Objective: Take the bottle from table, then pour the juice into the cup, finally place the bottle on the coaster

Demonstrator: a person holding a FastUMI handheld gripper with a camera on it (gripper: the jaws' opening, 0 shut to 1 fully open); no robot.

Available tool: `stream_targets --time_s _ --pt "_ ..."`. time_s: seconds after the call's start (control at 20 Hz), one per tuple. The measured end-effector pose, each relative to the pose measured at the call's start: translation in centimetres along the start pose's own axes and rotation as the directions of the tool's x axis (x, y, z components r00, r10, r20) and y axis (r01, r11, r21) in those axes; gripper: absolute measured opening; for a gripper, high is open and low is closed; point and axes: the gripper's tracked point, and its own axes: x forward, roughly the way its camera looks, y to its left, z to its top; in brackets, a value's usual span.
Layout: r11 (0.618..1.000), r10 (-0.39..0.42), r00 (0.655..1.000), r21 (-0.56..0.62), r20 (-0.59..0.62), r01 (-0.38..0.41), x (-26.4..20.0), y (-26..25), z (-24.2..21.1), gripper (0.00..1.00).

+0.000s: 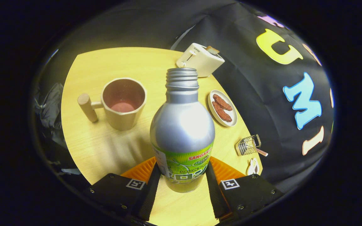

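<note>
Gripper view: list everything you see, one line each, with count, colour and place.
bottle: one, silver with green label, uncapped, upright between the tool's fingers
cup: one, beige, wooden handle, beyond the fingers, beside the bottle
toaster: one, white, at the table's far edge
plate: one, white, two brown pieces on it, beside the bottle
wire holder: one, metal, near the table's edge
table: one, light wood
tool: one, both fingers pressing the bottle's lower body
</note>
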Motion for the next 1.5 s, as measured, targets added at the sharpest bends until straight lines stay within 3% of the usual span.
stream_targets --time_s 0.2,0.6,1.05,1.5 --pt "0.992 0.019 0.996 0.123 0.087 -0.03 1.0 -1.2 0.4 0.73" --pt "0.941 0.035 0.972 0.321 0.232 -0.111 3.2 -3.9 1.7 0.73" --pt "0.918 0.0 0.932 0.37 0.362 -0.144 6.0 -5.2 3.8 0.73" --pt "0.902 -0.046 0.929 0.415 0.367 -0.119 9.5 -6.8 4.2 0.74"
